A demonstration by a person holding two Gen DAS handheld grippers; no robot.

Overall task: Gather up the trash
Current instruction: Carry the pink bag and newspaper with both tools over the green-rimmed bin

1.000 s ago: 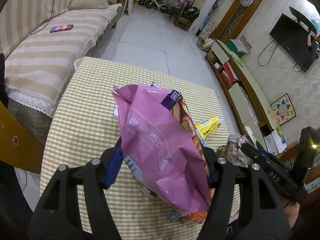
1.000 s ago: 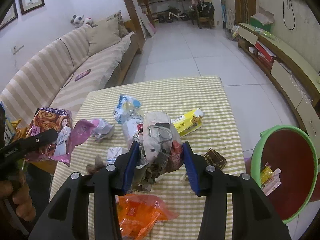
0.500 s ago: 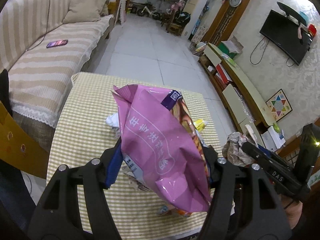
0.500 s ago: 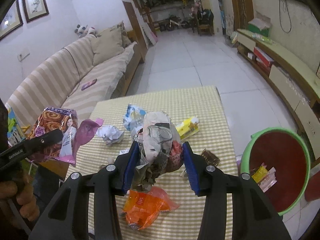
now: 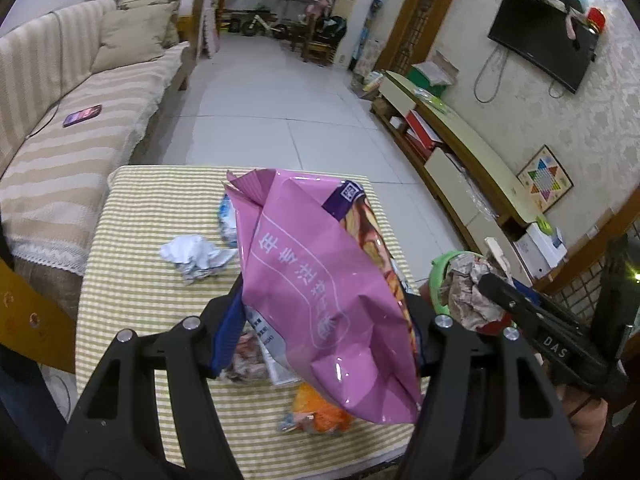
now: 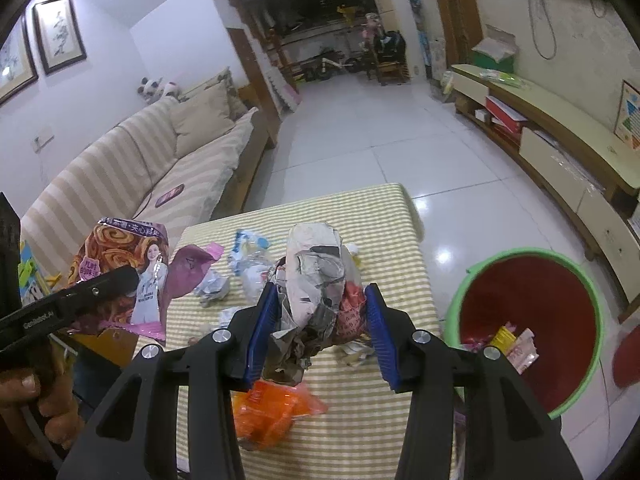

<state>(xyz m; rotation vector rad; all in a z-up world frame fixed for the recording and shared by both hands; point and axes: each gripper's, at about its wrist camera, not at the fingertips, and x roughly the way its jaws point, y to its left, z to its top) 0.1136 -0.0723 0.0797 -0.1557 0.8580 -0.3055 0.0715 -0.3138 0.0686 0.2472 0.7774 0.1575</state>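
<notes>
Your left gripper point(image 5: 320, 320) pinches the pink snack bag point(image 5: 320, 280) between its pads. Your right gripper point(image 6: 318, 320) pinches the crumpled paper wad point(image 6: 316, 280), above the table point(image 6: 384, 248), beside the green bin point(image 6: 576, 392)

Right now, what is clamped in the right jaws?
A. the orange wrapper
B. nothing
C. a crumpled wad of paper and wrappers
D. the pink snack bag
C: the right gripper is closed on the crumpled wad of paper and wrappers, while the pink snack bag sits in the left gripper and the orange wrapper lies on the table.
</notes>
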